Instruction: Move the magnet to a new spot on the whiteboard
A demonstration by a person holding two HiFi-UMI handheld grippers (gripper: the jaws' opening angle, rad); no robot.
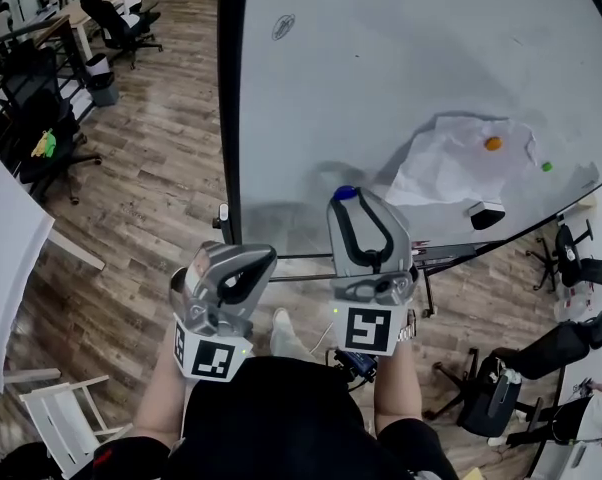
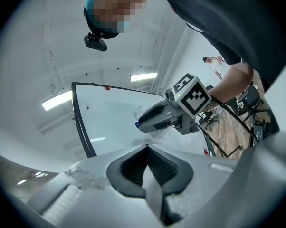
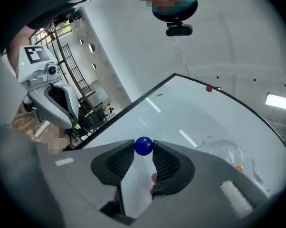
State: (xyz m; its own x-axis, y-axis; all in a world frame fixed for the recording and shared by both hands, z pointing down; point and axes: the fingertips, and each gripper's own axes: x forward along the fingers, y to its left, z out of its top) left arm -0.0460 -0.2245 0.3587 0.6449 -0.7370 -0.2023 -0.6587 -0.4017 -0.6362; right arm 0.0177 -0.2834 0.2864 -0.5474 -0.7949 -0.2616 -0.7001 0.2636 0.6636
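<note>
Blue round magnet (image 3: 143, 146) sits pinched between the very tips of the right gripper's (image 3: 143, 149) jaws, low on the glossy white whiteboard (image 1: 381, 88). The left gripper's (image 2: 146, 147) jaws are closed, empty. So shallow a hold could let the smooth ball slip free.

The whiteboard (image 1: 381, 78) is smooth and glossy, with ceiling lights streaking across it, inside a dark matt frame (image 1: 229, 118). The magnet (image 3: 143, 146) is a shiny blue ball that looks like plastic. A white sheet (image 1: 451, 158) on the board looks like thin paper, crumpled and creased. The left gripper (image 2: 147, 147) and right gripper (image 3: 144, 150) are matt grey plastic with ribbed black pads (image 3: 169, 163). The floor (image 1: 151, 168) is wood-grain plank with a dull finish.
</note>
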